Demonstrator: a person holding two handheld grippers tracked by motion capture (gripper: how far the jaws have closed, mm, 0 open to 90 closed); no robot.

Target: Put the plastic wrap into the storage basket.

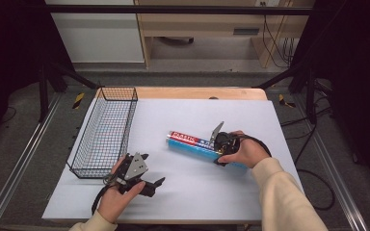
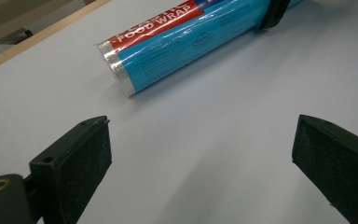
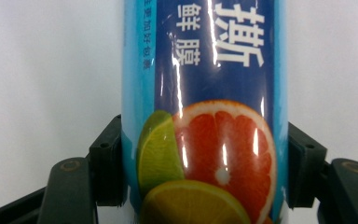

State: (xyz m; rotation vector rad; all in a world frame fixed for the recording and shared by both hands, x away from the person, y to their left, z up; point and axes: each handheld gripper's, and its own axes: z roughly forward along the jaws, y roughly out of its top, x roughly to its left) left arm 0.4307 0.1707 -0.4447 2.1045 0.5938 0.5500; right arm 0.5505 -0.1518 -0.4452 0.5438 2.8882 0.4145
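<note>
Two grippers were in my hands above a grey-white table mat (image 1: 183,192). From the high view, my right gripper (image 1: 223,144) sat over the near end of a roll of food wrap (image 1: 192,142), which lay on the mat right of centre, its red and blue label pointing toward a black wire basket (image 1: 103,132) at the mat's left edge. My left gripper (image 1: 147,178) rested low near the front, just beside the basket's near corner and well apart from the roll.

Along my left gripper (image 2: 200,154), the jaws stood wide apart with nothing between them but bare mat. Ahead of them lay the food wrap (image 2: 177,42), its clear-capped end toward me, and one dark jaw of my other gripper (image 2: 275,14) pressed the roll farther along.

Along my right gripper (image 3: 205,163), both jaws were closed against the roll's sides, gripping the food wrap (image 3: 205,116) where sliced citrus fruit was printed on its blue label.
</note>
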